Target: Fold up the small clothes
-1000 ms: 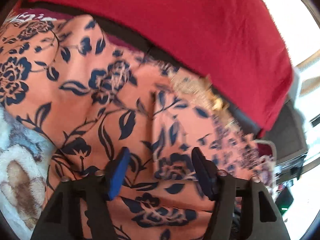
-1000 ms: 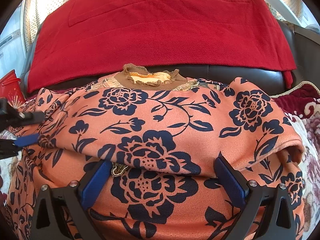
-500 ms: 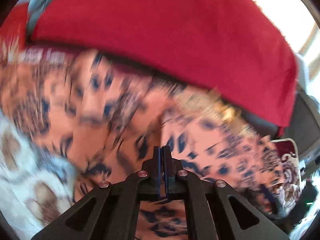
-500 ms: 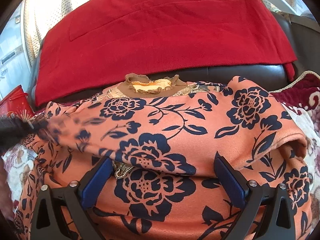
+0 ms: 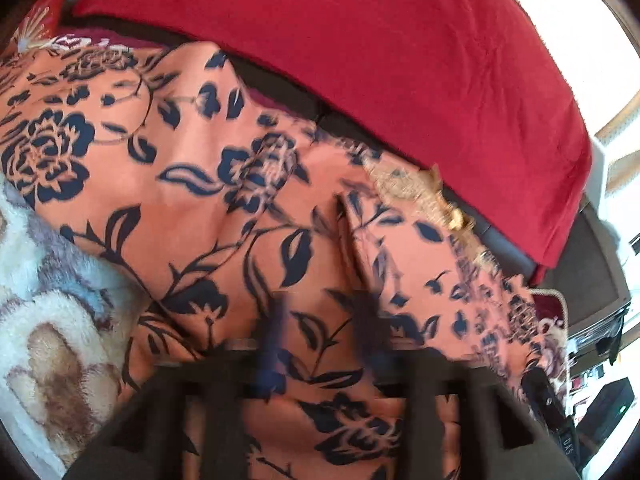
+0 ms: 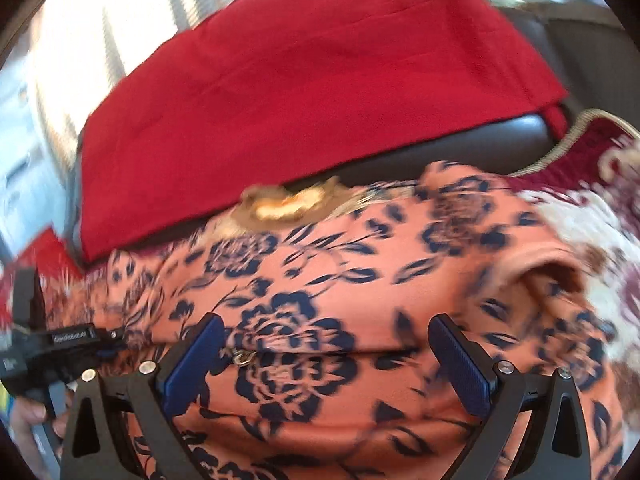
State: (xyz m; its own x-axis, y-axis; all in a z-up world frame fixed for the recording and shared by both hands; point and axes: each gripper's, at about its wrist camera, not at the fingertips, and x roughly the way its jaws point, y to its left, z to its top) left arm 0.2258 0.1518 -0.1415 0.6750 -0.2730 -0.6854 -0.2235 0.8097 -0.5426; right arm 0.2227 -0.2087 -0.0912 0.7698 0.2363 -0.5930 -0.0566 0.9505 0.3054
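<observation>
An orange garment with dark blue flowers (image 5: pixel 192 200) lies spread on the sofa seat; it also fills the right wrist view (image 6: pixel 320 300). Its brown ruffled collar (image 6: pixel 288 206) points toward the sofa back. My left gripper (image 5: pixel 320 344) hovers over the cloth, blurred by motion, its fingers apart with nothing between them. My right gripper (image 6: pixel 328 360) is open over a fold in the garment's middle, blue pads (image 6: pixel 196 360) apart. The left gripper shows at the left edge of the right wrist view (image 6: pixel 108 336).
A red blanket (image 5: pixel 380 60) drapes the dark sofa back (image 6: pixel 480 140). A fluffy white and brown throw (image 5: pixel 48 340) lies left of the garment. A maroon and white patterned cover (image 6: pixel 600 184) lies to the right.
My left gripper was open, shut half a second ago, and has opened again over the cloth. My right gripper's fingers have come closer together and the view has tilted.
</observation>
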